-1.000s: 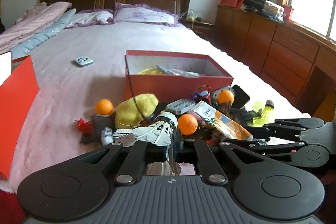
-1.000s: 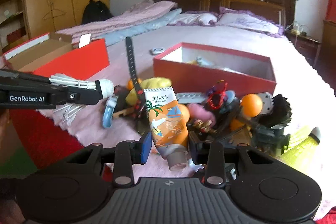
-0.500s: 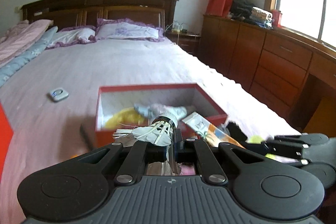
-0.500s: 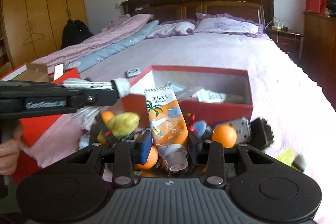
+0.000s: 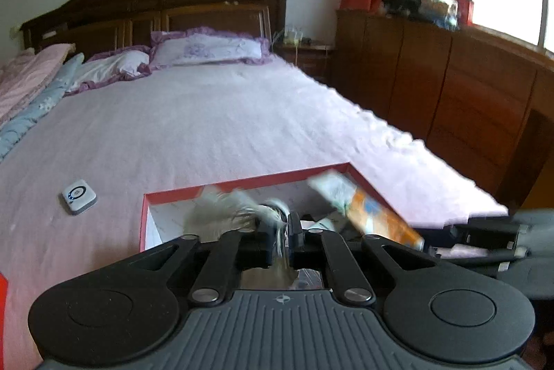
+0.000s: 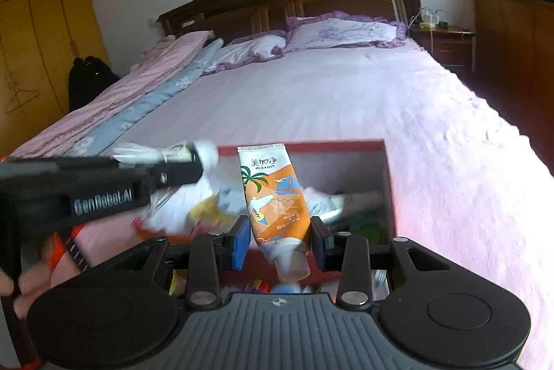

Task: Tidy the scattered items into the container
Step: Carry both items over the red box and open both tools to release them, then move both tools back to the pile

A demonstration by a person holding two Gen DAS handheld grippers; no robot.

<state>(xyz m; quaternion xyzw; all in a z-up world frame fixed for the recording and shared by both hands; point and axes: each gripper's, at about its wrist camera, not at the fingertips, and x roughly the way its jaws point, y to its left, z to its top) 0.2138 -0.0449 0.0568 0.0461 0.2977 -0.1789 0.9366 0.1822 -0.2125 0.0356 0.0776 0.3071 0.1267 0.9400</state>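
Two carried items above the red box [image 6: 387, 169]: right hand-held gripper [image 6: 280, 240] pinches the soft tube [image 6: 273, 196] near its cap; left hand-held gripper [image 5: 282, 236], jaws just parting, has the light, fragile shuttlecock [image 5: 242, 207] between them.

A wide bed [image 5: 214, 127] under a pale pink cover meets a dark wooden headboard [image 5: 155, 2], with two frilled pillows [image 5: 207, 47] against it (purple-edged). A small white device [image 5: 79, 196] lies on the cover.
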